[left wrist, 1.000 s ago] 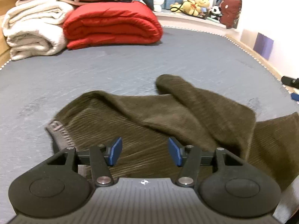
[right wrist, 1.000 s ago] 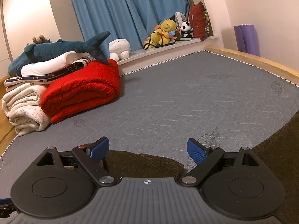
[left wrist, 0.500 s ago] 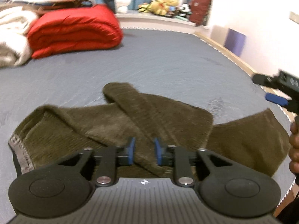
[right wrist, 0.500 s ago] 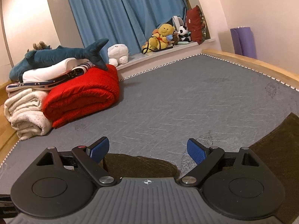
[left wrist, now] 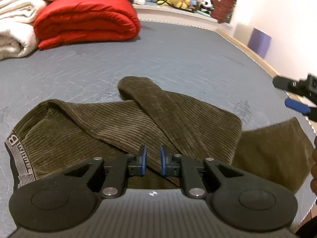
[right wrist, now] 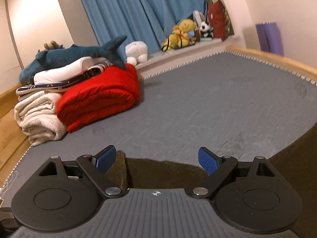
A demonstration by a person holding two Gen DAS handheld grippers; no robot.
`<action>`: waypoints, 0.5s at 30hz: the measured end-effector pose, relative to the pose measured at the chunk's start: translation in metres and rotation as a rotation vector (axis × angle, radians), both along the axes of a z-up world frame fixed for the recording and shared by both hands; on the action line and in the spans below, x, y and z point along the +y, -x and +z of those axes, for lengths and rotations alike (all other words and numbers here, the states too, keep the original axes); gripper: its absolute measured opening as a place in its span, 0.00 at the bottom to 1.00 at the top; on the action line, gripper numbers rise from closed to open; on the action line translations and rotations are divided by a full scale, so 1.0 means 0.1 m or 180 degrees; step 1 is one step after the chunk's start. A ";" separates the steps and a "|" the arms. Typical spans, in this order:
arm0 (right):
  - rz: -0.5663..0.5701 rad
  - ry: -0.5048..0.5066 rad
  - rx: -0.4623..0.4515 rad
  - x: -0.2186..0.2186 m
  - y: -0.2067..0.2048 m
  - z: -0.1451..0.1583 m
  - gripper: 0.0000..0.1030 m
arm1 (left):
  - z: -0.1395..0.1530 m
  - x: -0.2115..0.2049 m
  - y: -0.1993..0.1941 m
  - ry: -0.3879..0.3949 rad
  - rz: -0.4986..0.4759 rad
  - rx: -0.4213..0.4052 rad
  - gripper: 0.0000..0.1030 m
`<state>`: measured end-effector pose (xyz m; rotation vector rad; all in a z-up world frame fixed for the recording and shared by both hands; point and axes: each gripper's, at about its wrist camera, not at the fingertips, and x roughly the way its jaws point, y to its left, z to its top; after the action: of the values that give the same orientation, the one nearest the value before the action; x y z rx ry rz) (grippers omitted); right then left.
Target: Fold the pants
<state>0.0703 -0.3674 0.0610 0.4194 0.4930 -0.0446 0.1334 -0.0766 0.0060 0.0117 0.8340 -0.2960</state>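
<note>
Olive corduroy pants [left wrist: 122,123] lie crumpled on the bed [left wrist: 178,59] beneath the down-tilted left claw [left wrist: 151,159], nearly shut, seemingly pinching a fold; right claw [right wrist: 156,158] wide, empty.

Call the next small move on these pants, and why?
Probably lift the left gripper a little and carry its fold toward the waistband. Its jaws have just been closing and now pinch a ridge of the brown corduroy pants, which lie crumpled with one leg crossed over. The right gripper hangs open over the fabric's edge, holding nothing.
</note>
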 end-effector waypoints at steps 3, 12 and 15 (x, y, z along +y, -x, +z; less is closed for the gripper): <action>0.0002 0.0050 0.0041 0.04 -0.10 -0.08 0.88 | -0.02 0.06 -0.11 0.0020 0.0050 0.0021 0.16; 0.0033 0.0024 0.0275 0.13 -0.40 -0.34 0.88 | -0.12 0.16 -0.35 0.0204 0.0214 0.0233 0.38; 0.0082 0.0049 0.0328 0.15 -0.43 -0.39 0.88 | -0.15 0.17 -0.41 0.0275 0.0258 0.0307 0.38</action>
<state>0.1138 -0.3525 0.0216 0.3968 0.5993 -0.0453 0.1746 -0.0597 -0.0091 -0.1175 0.9145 -0.2575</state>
